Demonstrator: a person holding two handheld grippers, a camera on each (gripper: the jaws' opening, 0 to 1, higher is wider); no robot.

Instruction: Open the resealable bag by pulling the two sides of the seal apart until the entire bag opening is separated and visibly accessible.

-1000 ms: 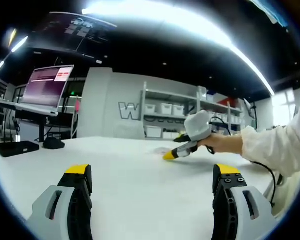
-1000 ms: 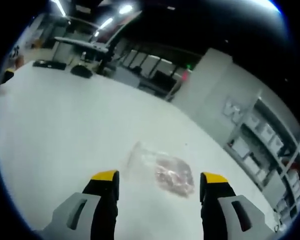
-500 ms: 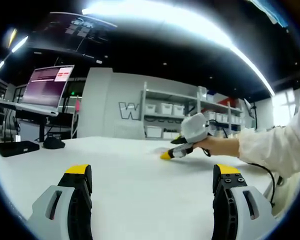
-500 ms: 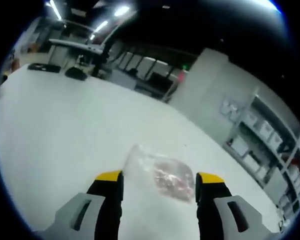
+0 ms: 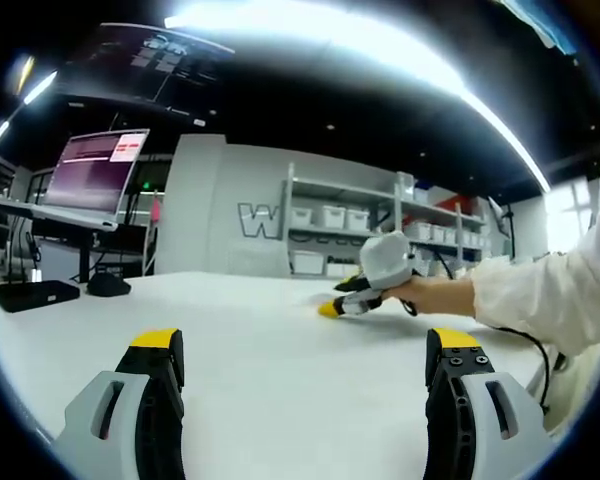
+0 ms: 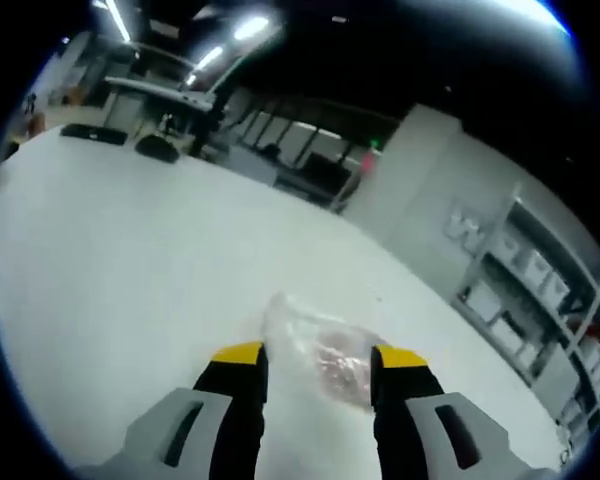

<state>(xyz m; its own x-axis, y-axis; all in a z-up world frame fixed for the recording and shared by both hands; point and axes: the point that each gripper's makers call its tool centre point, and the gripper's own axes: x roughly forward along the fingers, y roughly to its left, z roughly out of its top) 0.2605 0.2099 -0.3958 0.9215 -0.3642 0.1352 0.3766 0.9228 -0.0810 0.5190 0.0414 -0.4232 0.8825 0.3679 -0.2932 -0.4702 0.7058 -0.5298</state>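
Right gripper view, near field: the right gripper (image 6: 306,362), grey with two yellow-tipped jaws, stands with its jaws parted and narrowly spaced, straddling the near edge of one clear resealable plastic bag with reddish contents (image 6: 325,352). The bag lies flat on the white bench (image 6: 100,260); whether the jaws touch it cannot be told, and its seal cannot be made out.

Left gripper view, near field: the left gripper (image 5: 305,355), of the same make, has its two jaws wide apart, holding nothing, low over bare bench near the bag's side of it. Beyond it, the right gripper appears in a person's hand (image 5: 435,294) with a white sleeve (image 5: 555,295), tips down at the bench.

Far field, beyond the bag: one open laptop with a lit screen (image 5: 98,175), one white shelving rack with bins (image 5: 345,228).

Risk, as judged: closing on both film layers together would pinch the seal shut rather than part it; with only one gripper engaged, the light bag would likely slide or lift whole.
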